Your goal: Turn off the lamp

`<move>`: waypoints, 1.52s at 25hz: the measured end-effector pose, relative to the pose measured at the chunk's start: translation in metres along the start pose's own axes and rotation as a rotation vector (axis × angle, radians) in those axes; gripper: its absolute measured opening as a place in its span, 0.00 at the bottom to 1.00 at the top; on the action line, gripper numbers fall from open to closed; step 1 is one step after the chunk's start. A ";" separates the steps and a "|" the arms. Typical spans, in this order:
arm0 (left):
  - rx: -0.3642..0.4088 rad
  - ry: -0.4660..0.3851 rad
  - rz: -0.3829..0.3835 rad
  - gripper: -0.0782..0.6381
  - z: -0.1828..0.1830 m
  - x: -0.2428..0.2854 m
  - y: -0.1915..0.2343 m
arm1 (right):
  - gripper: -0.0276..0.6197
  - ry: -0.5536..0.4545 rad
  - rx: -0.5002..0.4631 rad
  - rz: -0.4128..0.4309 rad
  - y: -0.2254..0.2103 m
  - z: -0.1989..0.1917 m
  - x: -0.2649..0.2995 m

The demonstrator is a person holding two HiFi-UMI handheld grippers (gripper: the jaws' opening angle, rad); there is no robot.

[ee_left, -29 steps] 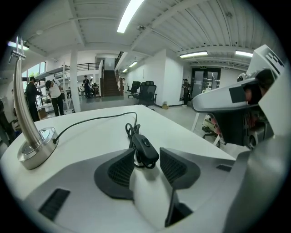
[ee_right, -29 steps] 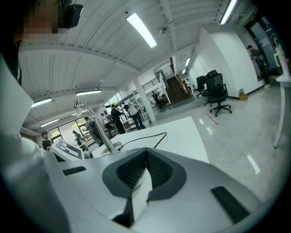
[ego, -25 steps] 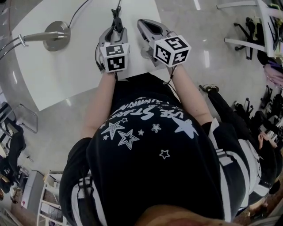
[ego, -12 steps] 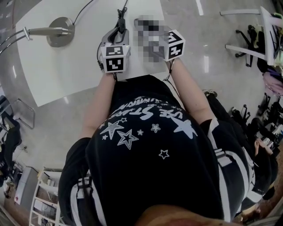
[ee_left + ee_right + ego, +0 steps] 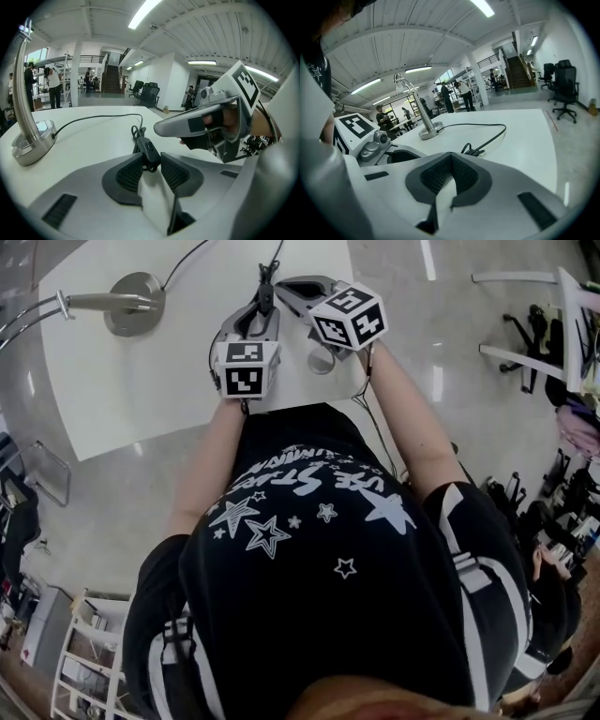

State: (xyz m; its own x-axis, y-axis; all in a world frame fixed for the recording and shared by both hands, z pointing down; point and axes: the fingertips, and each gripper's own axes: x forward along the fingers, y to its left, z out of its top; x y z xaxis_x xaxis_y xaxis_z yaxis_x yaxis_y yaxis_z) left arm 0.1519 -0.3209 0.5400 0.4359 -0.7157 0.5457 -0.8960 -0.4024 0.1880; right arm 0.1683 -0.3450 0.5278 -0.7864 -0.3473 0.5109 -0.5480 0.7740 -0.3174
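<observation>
The lamp's round metal base [image 5: 131,304] and curved stem [image 5: 18,84] stand at the far left of the white table [image 5: 141,399]. Its black cord [image 5: 487,136] runs to a small black inline switch [image 5: 149,150]. My left gripper [image 5: 151,158] has that switch between its pads, which touch both of its sides as the jaws are closing. In the head view the left gripper [image 5: 262,307] points away from the person. My right gripper [image 5: 286,285] lies tilted just right of the switch, jaws shut and empty, its tip [image 5: 159,129] hovering over the switch.
The table's right edge runs close beside the right gripper. Office chairs [image 5: 565,86] and racks stand on the glossy floor [image 5: 441,362] to the right. People [image 5: 54,84] stand far off in the hall beyond the lamp base [image 5: 429,131].
The right gripper has swung left and rolled, its tip now next to the switch. The left gripper has stayed put on the cord.
</observation>
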 end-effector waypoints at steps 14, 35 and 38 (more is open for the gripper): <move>-0.012 0.013 0.000 0.30 -0.003 0.003 0.000 | 0.05 0.120 -0.050 0.037 0.002 -0.004 0.029; -0.075 0.013 -0.023 0.30 -0.002 0.001 0.001 | 0.05 0.201 -0.125 0.027 0.004 -0.017 0.018; -0.074 0.015 -0.027 0.30 -0.003 0.002 0.002 | 0.05 0.222 -0.177 0.017 0.005 -0.015 0.019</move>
State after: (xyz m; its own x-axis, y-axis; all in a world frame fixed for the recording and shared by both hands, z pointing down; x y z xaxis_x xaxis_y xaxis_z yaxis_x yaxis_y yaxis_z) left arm 0.1507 -0.3215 0.5434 0.4590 -0.6967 0.5513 -0.8881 -0.3774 0.2626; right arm 0.1546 -0.3395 0.5481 -0.7024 -0.2244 0.6755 -0.4619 0.8658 -0.1927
